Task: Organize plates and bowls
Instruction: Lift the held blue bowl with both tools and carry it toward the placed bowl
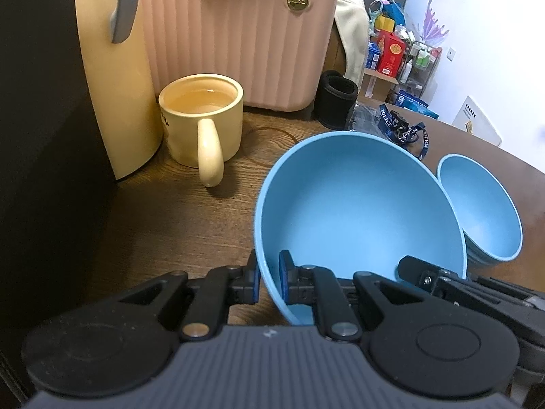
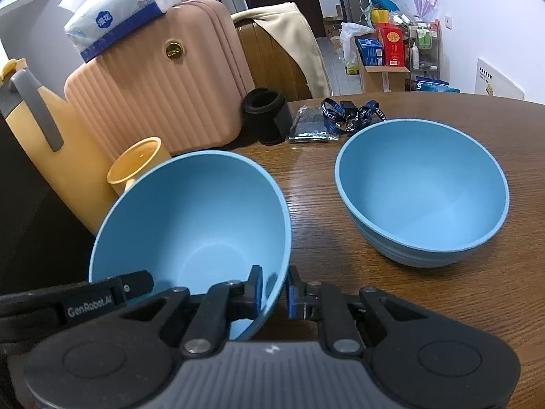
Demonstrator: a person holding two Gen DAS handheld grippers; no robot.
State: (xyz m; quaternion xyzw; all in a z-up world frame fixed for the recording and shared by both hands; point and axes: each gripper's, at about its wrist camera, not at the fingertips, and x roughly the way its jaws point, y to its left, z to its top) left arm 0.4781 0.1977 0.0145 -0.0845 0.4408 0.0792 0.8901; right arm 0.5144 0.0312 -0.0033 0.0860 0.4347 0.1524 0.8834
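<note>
Left wrist view: left gripper (image 1: 269, 281) had its jaws pinched nearly shut on the near rim of the blue bowl (image 1: 357, 204), centre-right of frame, tilted; second bowl (image 1: 483, 211) sat behind it at right, partly covered. Right gripper's tip showed lower right, inside the rim. Mug (image 1: 204, 119) stood upper left on the worktop (image 1: 177, 218).

Right wrist view: right gripper (image 2: 275, 291) clamped the same bowl's rim, lower centre, jaws almost closed. Step, prob.: two-handed carry of the held bowl; next calls for centring it over the 2nd bowl and lowering level to nest. Held bowl's underside hidden, so contact w/ worktop unclear; no plates in view.
</note>
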